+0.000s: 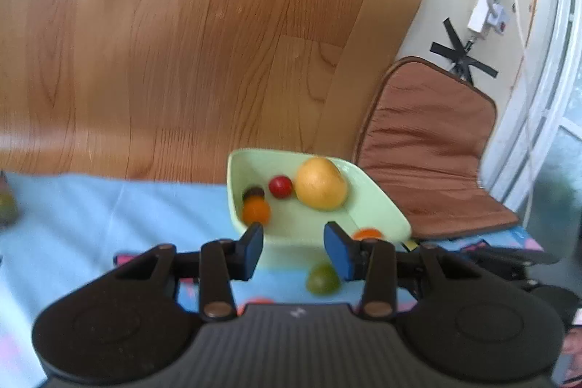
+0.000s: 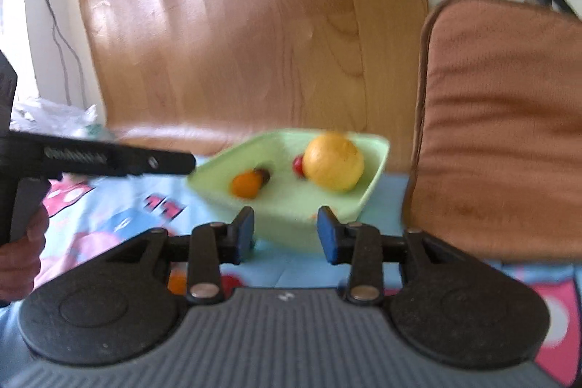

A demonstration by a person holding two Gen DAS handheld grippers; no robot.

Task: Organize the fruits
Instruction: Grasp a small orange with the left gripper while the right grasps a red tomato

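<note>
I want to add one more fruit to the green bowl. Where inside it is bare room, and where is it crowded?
In the green bowl, the floor between the small orange fruit and the large yellow fruit is bare, toward the near rim. The far side is crowded: a red fruit and a dark fruit sit beside them.

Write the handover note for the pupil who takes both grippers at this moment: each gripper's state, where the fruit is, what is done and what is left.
Left gripper: open, empty, in front of the pale green square bowl.
Right gripper: open, empty, facing the same bowl.
In the bowl: large yellow-orange round fruit, small red round fruit, small orange round fruit, a dark fruit behind it, and another orange fruit at the near rim.
Left: small green round fruit on the blue patterned cloth in front of the bowl; more small fruit shows below each gripper.
</note>
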